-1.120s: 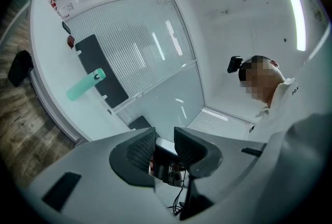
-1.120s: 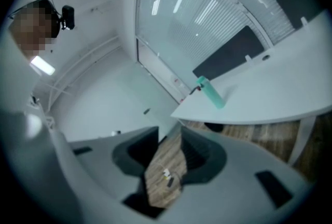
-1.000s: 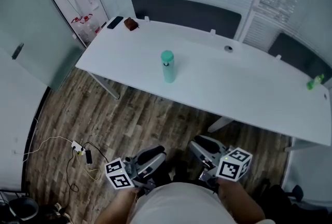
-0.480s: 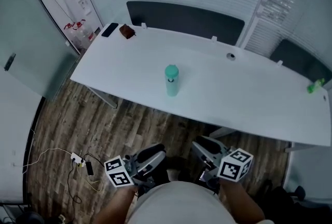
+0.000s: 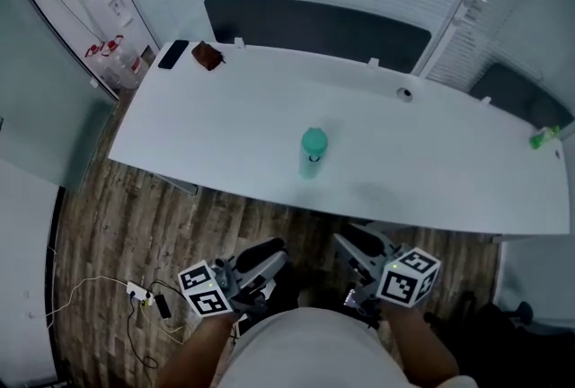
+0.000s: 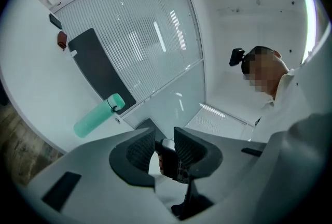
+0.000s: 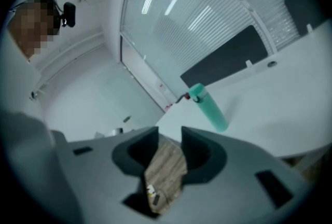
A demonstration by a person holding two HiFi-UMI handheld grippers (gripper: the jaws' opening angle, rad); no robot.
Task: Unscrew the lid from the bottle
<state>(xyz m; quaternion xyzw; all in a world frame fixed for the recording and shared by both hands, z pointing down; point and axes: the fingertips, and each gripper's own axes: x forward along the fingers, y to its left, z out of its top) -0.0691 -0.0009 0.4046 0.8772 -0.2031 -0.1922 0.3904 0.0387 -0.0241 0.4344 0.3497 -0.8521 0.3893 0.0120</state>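
Note:
A teal bottle [image 5: 313, 154] with its teal lid [image 5: 314, 140] on stands upright on the white table [image 5: 225, 130], near the front edge. It also shows in the left gripper view as the bottle [image 6: 98, 115] and in the right gripper view as the bottle [image 7: 209, 107]. My left gripper [image 5: 268, 266] and right gripper [image 5: 350, 264] are held close to my body over the wood floor, well short of the table. The left gripper [image 6: 163, 135] and the right gripper [image 7: 169, 135] both have their jaws a little apart with nothing between them.
A dark phone [image 5: 173, 54] and a small brown thing [image 5: 207, 56] lie at the table's far left corner. A round grommet [image 5: 406, 93] sits at the back, a green thing [image 5: 544, 137] at the far right. Cables and a plug strip [image 5: 144, 296] lie on the floor at left.
The table and bottle have drawn nearer in the head view, and the bottle has shifted right and down. Both grippers keep their place near my body, jaws unchanged.

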